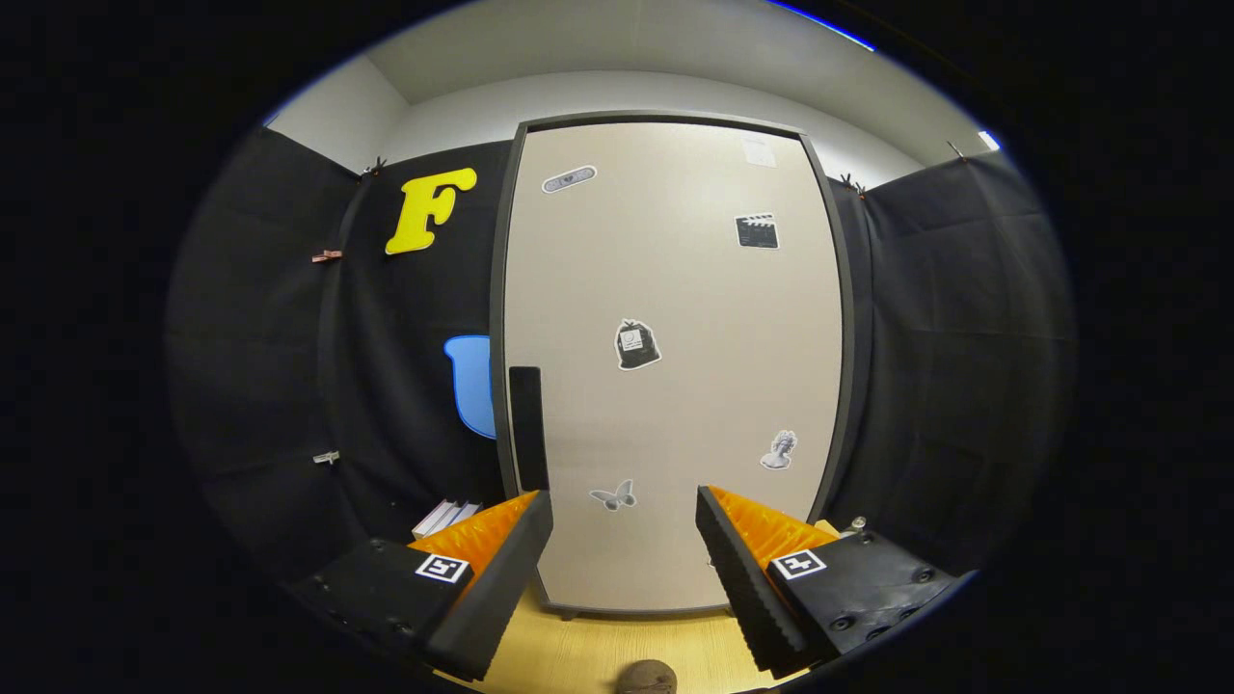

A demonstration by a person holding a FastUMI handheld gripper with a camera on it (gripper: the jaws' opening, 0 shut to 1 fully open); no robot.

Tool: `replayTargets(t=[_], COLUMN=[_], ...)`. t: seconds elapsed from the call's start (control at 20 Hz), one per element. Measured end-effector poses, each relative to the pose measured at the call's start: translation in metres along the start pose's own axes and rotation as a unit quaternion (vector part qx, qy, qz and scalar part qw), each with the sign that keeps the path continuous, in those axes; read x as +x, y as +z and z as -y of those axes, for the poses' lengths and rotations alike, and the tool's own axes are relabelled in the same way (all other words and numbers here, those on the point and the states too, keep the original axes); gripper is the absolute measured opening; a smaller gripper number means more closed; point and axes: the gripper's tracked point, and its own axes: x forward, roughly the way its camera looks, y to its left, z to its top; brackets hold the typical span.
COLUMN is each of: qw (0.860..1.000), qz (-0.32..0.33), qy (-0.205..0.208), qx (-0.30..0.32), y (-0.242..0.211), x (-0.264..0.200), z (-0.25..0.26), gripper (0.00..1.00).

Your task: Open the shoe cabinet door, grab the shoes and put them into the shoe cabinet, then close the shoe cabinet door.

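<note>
the gripper [625,511] has its fingers spread wide, nothing between them. just ahead stands the shoe cabinet [675,366], its door [694,289] shut (stickers dotted over it), a dark handle [527,427] by the left edge, on a wooden floor [598,651].

Ahead: I see the shoe cabinet door [675,366] shut, standing upright across my path beyond the fingers.
Handle: a dark vertical handle [527,429] sits at the door's left edge, just beyond the left finger, nothing in front of it.
Hand-held gripper [625,540]: fingers spread apart, nothing between them.
Surface [588,655]: bare wood between fingers and door, except a small brown round object [646,678] near me.
Sides: black cloth wall [964,366] close on both flanks.
</note>
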Motion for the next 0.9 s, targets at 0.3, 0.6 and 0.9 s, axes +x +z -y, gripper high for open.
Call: replayTargets(t=[0.3,0.6,0.9], qw=[1.0,1.0,1.0], qz=[0.003,-0.007,-0.008], qy=[0.008,0.013,0.017], qx=[0.011,0.015,0.01], y=[0.002,-0.005,-0.01], x=[0.012,0.041,0.083], z=[-0.008,-0.03,-0.06], gripper=[0.98,0.98,0.98])
